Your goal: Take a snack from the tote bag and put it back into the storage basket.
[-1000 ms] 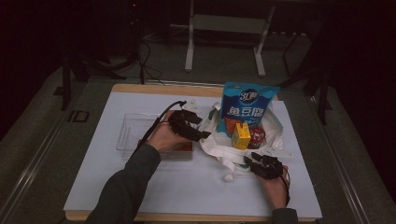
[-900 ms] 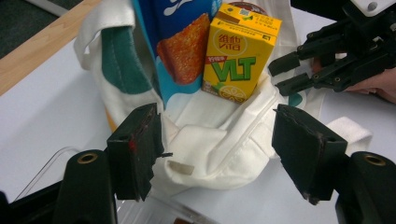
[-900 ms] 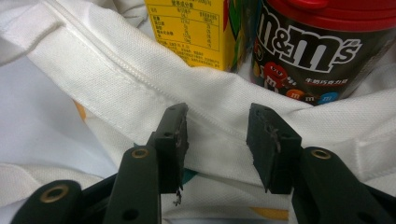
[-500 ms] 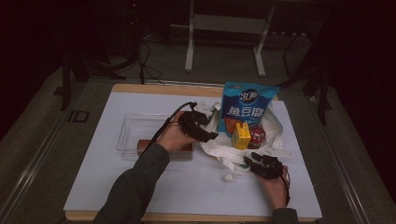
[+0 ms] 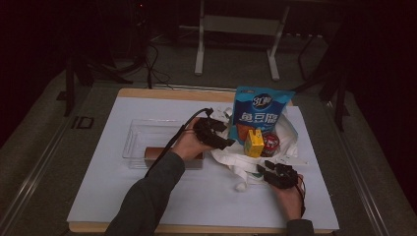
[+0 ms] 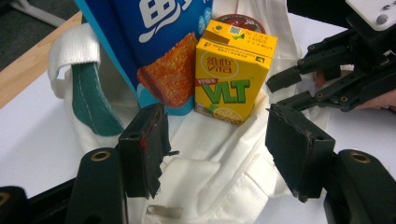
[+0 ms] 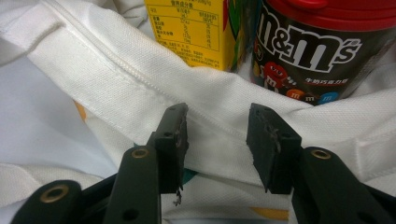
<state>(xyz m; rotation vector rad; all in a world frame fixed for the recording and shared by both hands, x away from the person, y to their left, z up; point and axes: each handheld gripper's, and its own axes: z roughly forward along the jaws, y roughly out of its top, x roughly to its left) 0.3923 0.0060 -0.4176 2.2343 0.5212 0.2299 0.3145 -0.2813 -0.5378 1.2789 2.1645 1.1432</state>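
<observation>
A white cloth bag (image 5: 236, 157) lies open on the counter (image 5: 98, 196), holding a blue snack pouch (image 5: 260, 115), a yellow juice carton (image 5: 253, 143) and a red-lidded candy jar (image 5: 270, 142). A clear tray (image 5: 142, 140) sits left of the bag with a brown item inside.

The left tongs (image 5: 216, 135) are held released at the bag's left edge, jaws wide apart and pointed at the carton, nothing between them. The right tongs (image 5: 275, 173) are released too, at the bag's near edge. The step is judged to be bracing the bag while the carton is pulled out. For a clean pick, the hem should be pinched first by the right tongs, then the carton's flat sides taken squarely by the left tongs, clear of the pouch.

The left gripper view gives the carton (image 6: 233, 74) front, the pouch (image 6: 154, 51) touching it, and the right tongs (image 6: 280, 88) beyond. The right gripper view gives the bag hem (image 7: 210, 116) between the open jaws and the jar (image 7: 313, 51) label just behind. The tray is seen from the high view.
</observation>
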